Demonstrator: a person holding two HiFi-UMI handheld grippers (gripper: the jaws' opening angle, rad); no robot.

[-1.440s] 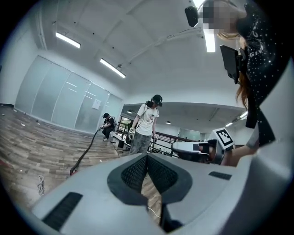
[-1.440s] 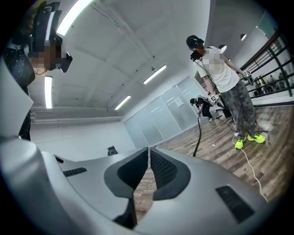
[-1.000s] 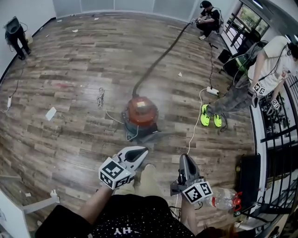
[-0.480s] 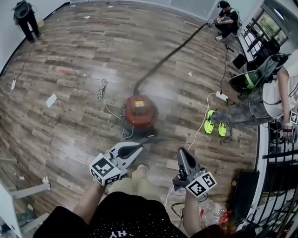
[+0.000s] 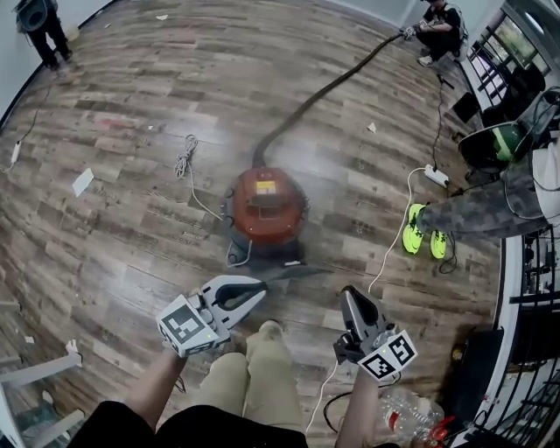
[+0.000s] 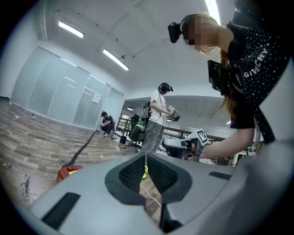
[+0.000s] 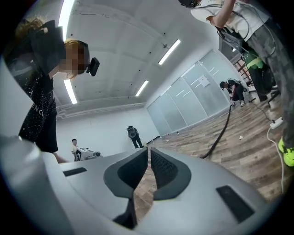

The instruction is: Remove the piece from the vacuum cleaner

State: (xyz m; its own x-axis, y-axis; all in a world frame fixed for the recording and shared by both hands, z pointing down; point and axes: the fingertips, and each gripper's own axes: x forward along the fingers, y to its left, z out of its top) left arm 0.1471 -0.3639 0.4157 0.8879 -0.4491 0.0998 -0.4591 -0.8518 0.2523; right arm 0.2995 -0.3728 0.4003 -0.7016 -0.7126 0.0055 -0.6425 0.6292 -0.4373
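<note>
So the red canister vacuum cleaner (image 5: 265,206) is sitting out on the wood floor (image 5: 131,227), and its long dark hose (image 5: 325,89) is running off from its far side toward a person crouching (image 5: 440,24) at the other end. Both grippers are hanging on the near side of the vacuum cleaner, well apart from it and not touching anything. The left gripper (image 5: 260,286) is clenched with nothing in it, its pads pressing flat together, and it's pointing toward the vacuum cleaner's base. The right gripper (image 5: 350,292) is clamped closed and empty too, sitting off to the right of the vacuum cleaner. A white cable (image 5: 391,241) is snaking across the floor on the vacuum cleaner's right, with a power strip (image 5: 435,175) past it, and someone in neon yellow sneakers (image 5: 425,238) is standing over there. A loose coil of cord (image 5: 185,157) is lying to the vacuum cleaner's left. I can't tell which piece is the one meant to come off.
</note>
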